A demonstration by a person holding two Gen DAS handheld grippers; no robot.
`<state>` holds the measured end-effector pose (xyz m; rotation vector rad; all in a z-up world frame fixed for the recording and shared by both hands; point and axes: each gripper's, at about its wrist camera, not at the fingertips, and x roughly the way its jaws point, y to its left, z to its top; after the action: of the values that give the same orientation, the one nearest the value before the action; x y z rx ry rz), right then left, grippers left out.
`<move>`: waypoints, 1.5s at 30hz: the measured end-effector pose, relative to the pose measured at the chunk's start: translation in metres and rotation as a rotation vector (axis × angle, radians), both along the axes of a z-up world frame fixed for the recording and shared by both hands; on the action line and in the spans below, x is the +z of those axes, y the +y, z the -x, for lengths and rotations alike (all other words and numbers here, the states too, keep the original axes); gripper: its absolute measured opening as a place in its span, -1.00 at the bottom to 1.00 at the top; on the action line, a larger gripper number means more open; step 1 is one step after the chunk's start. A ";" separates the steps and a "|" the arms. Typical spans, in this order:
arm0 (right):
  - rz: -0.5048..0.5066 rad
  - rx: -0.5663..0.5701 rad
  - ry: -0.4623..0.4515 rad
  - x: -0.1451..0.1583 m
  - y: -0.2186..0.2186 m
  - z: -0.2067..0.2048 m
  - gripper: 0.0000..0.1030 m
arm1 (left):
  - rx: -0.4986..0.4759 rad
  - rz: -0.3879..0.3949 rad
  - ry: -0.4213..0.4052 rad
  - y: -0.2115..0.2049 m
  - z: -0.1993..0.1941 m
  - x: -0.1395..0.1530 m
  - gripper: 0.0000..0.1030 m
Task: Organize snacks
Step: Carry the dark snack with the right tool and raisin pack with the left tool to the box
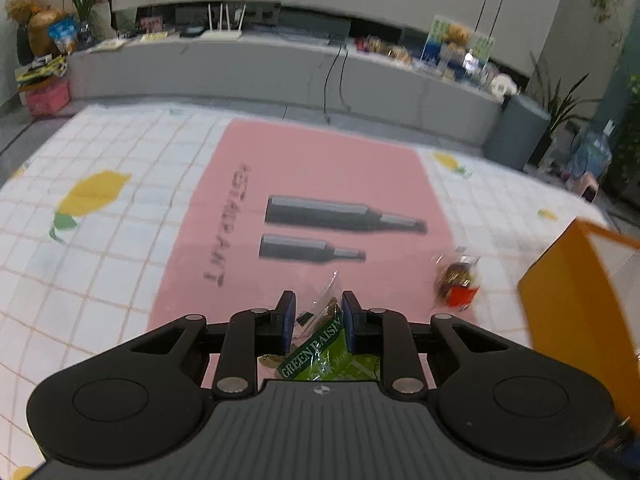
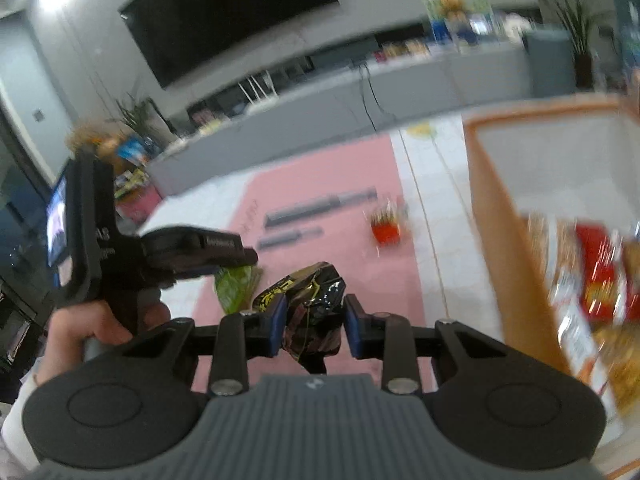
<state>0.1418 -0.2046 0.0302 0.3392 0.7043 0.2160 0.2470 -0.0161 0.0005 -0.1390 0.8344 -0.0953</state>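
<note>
A: So, we have one packet in each hand. Our left gripper (image 1: 319, 326) has its fingers (image 1: 286, 322) pinching the green raisin packet (image 1: 320, 350), which sits between them with its clear top poking out past the tips.

B: And our right gripper (image 2: 314, 326) pinches the black foil packet (image 2: 314, 312), crumpled, wedged between its two blue pads. We hold both clear of the bench (image 1: 120, 240), we judge so they can travel together.

A: Where to? The orange box (image 2: 504, 240) stands to the right of the right fingers, open, with red and tan packets already inside.

B: That looks like the place to gather the snacks, so carrying ours that way makes sense.

A: One more is left out: the small red-bottomed packet (image 1: 458, 284) lies on the pink mat (image 1: 320, 168), ahead and to the right of the left fingers, between them and the box.

B: Seen from the right wrist, our left gripper hangs just left of the right fingers, the green packet dangling below it. We grip near the packets' upper ends, likely so they hang free and drop cleanly.
</note>
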 end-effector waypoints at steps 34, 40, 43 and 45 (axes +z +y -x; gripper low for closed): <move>-0.070 -0.668 -0.037 0.047 -0.213 0.001 -0.48 | -0.367 0.234 -0.166 -0.174 0.031 0.069 -0.48; -0.113 -0.681 0.019 0.033 -0.233 -0.028 -0.48 | -0.387 0.241 -0.144 -0.188 0.036 0.061 -0.48; -0.134 -0.685 0.048 0.024 -0.240 -0.041 -0.48 | -0.395 0.210 -0.141 -0.194 0.038 0.056 -0.48; -0.147 -0.682 0.062 0.020 -0.242 -0.048 -0.48 | -0.396 0.193 -0.134 -0.197 0.038 0.053 -0.49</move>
<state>0.1899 -0.4469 0.0503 0.7074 0.5992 -0.3933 0.2092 -0.2133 0.0535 -0.1459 0.7086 -0.5529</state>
